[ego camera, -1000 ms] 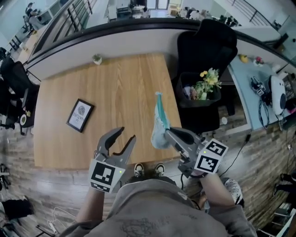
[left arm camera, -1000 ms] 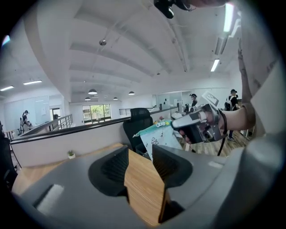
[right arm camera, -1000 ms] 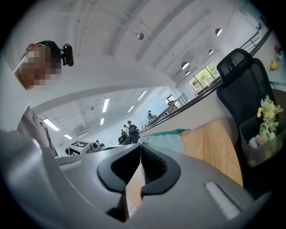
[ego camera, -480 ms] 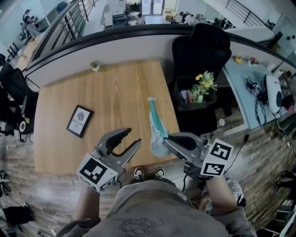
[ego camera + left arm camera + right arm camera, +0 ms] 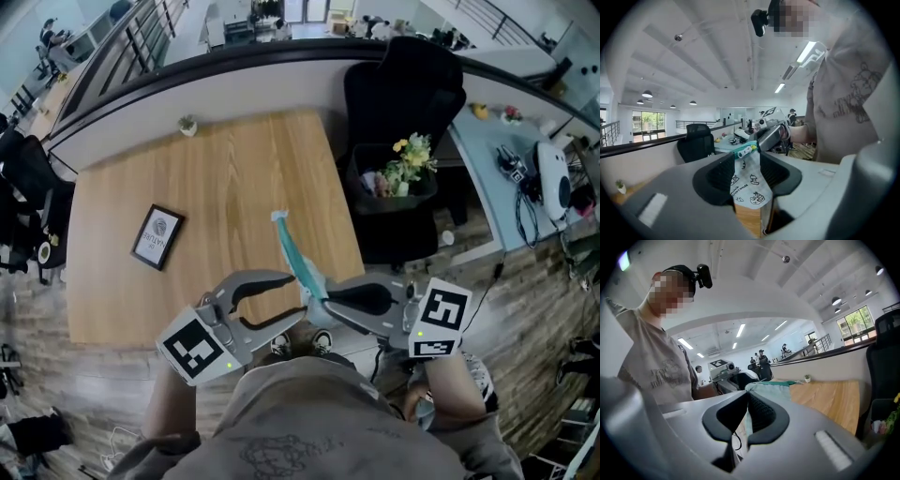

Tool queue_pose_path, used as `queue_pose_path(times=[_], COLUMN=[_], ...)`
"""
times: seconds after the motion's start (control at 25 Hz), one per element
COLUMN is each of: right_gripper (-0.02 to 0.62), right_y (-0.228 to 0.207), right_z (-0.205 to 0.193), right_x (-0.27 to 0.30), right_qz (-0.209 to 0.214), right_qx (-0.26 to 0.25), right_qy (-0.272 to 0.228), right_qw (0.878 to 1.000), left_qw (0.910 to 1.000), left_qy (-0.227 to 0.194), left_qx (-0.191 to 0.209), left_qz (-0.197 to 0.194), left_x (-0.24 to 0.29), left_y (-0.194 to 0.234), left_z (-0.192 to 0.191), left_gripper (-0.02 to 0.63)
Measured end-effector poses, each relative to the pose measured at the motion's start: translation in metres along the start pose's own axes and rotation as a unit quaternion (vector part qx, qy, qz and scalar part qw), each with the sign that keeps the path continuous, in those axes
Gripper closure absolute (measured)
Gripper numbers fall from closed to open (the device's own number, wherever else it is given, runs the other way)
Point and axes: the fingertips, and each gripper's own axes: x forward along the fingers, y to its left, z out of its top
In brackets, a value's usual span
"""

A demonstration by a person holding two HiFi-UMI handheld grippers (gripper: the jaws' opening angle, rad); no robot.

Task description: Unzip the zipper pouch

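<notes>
Holds the pouch (image 5: 296,255) in the air over the near edge of the bench (image 5: 216,178), clamped by its lower end in the closed jaws of the right gripper (image 5: 323,298), with the teal zipper edge slanting up and away to the left. Keeps the jaws of the left gripper (image 5: 292,296) wide apart, straddling the printed fabric without pressing on it. From that gripper's own view, shows the white zipper pull (image 5: 746,150) just above and beyond the jaws, close by the right gripper's tip. Looks like the approach to the pull, with the zipper apparently not yet opened, though hard to tell for sure. Calls next for raising the left jaws a little to the pull, closing on that small tab alone rather than on the cloth, then drawing it along the zipper against the right gripper's hold. Differs from a second ago mainly in the left gripper: then well apart from the pouch and aimed out over the bench, now swung in toward the right one. Finds the pouch leaning further left too, and the picture frame (image 5: 157,236) lying as before on the bench.
</notes>
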Motion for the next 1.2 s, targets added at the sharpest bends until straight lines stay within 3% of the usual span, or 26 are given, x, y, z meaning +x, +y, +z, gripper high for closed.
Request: queue_pose_path(times=[0.28, 0.44, 0.92, 1.2], right_gripper=[0.577, 0.577, 0.577, 0.578], right_y=[0.007, 0.008, 0.003, 0.001], right_z=[-0.014, -0.016, -0.02, -0.02], right_x=[-0.003, -0.004, -0.006, -0.007], right_qz=[0.017, 0.02, 0.013, 0.018], right_qx=[-0.005, 0.001, 0.019, 0.032], right_qy=[0.025, 0.026, 0.02, 0.01], right_qw=[1.0, 0.999, 1.0, 0.999], left_qw=[0.999, 0.9985, 0.9965, 0.9968], left_qy=[-0.005, -0.005, -0.008, -0.008], left_qx=[-0.037, -0.053, -0.073, -0.073], left_qz=[-0.023, -0.011, -0.038, -0.029], left_x=[0.002, 0.001, -0.003, -0.001], left_y=[-0.013, -0.007, -0.014, -0.011], left_z=[-0.004, -0.006, -0.012, -0.013], left_gripper=[0.446, 0.546, 0.597, 0.597])
